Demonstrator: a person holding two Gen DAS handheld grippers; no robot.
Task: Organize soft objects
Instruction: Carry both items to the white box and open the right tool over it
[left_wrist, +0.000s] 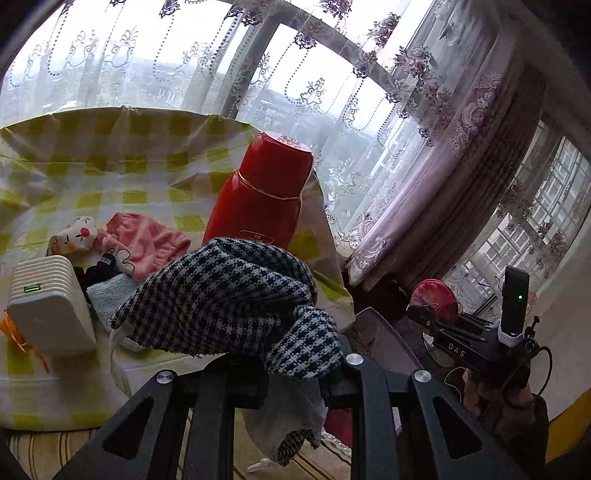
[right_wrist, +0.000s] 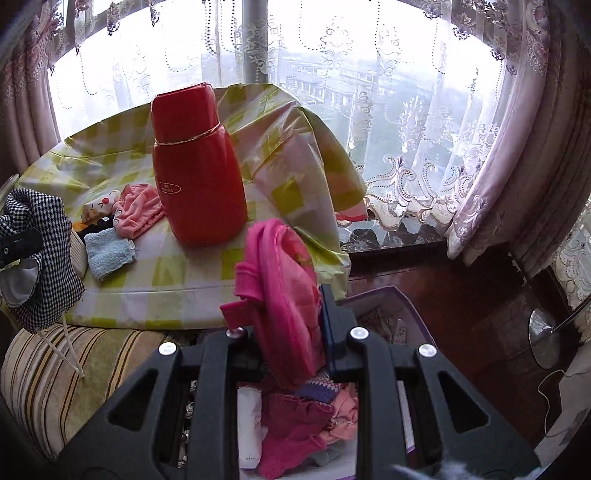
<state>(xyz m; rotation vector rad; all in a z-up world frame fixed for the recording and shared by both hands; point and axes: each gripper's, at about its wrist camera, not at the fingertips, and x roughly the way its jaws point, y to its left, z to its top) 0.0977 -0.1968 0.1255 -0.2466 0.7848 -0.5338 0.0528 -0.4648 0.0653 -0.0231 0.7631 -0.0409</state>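
Note:
My left gripper (left_wrist: 291, 373) is shut on a black-and-white houndstooth cloth (left_wrist: 229, 295), held above the table's near edge; the cloth also shows at the left of the right wrist view (right_wrist: 40, 254). My right gripper (right_wrist: 291, 332) is shut on a bright pink cloth (right_wrist: 280, 280), held over a purple box (right_wrist: 384, 295) with several soft items inside. The right gripper also shows in the left wrist view (left_wrist: 428, 317), with the pink cloth (left_wrist: 436, 295). On the table lie a pink cloth (right_wrist: 138, 210), a light blue towel (right_wrist: 107, 253), a flowered cloth (right_wrist: 99, 203) and a dark cloth (left_wrist: 96, 273).
A tall red thermos (right_wrist: 195, 166) stands on the round table with the yellow-green checked cover (right_wrist: 177, 280). A white ribbed device (left_wrist: 48, 302) sits at the table's left. A striped cushion (right_wrist: 55, 376) lies below. Lace curtains (right_wrist: 406, 129) hang before the windows. A lamp base (right_wrist: 543, 336) stands at right.

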